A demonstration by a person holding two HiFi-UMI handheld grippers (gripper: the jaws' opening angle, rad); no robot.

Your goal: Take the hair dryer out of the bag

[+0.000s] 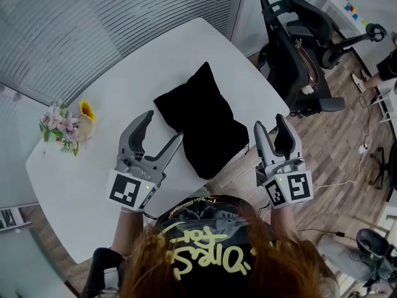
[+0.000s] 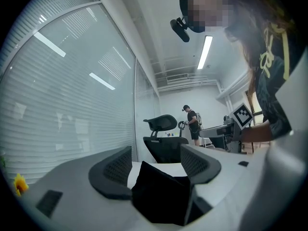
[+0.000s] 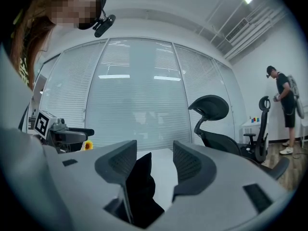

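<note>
- White and round-cornered, the worktop [image 1: 93, 166] is set against a glass wall with blinds [image 1: 93, 23]; a wooden floor [image 1: 335, 148] is seen to its right.
- A black bag [image 1: 201, 126] is laid flat near the middle of the worktop, one corner pointing away from the person. The hair dryer itself cannot be made out in any view.
- The left gripper [image 1: 162, 128] is held level over the worktop at the bag's left side, with its jaws spread wide. The bag is seen in the gap between them in the left gripper view, but neither pad is pressed on it. One jaw tip is placed just beside the bag's near left edge; contact cannot be told.
- The right gripper [image 1: 271, 124] is held level at the worktop's right edge, to the right of the bag and apart from it. Its jaws are also wide and nothing is gripped.
- A small bunch of flowers [image 1: 62, 124] is stood at the worktop's far left, well apart from the bag.
- A black office chair [image 1: 291, 61] is parked just beyond the worktop's right end, and a person [image 3: 284, 105] is seen standing far behind it.
</note>
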